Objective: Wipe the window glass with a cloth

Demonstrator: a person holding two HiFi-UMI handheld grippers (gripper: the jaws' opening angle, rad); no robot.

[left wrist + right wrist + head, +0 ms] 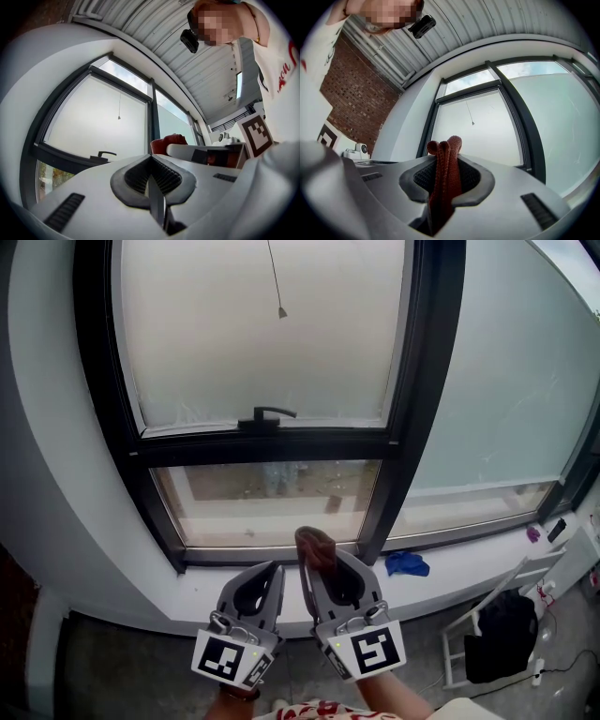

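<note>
Ahead of the person, a tall window fills most of the head view: its large frosted window glass (253, 324) sits above a lower clear pane (267, 498), with another frosted pane (506, 399) to the right, all set in a dark frame (415, 381). Below runs a white sill (234, 601), and on the floor to the right stands a white chair (464, 643) with a black bag (504, 634) on it. The two grippers are held side by side just short of the sill, near the glass but apart from it. The left gripper (273, 570) has its jaws pressed together with nothing between them, which the left gripper view (152, 180) shows plainly. The right gripper (313, 568) has its jaws clamped on a reddish-brown cloth (315, 547); the folded knit cloth (443, 164) stands upright between the pads and pokes out past the tips. A crumpled blue rag (406, 563) lies on the sill to the right. A black handle (265, 415) sits on the frame bar under the frosted glass, and a small cord weight (281, 311) hangs in front of that glass.
</note>
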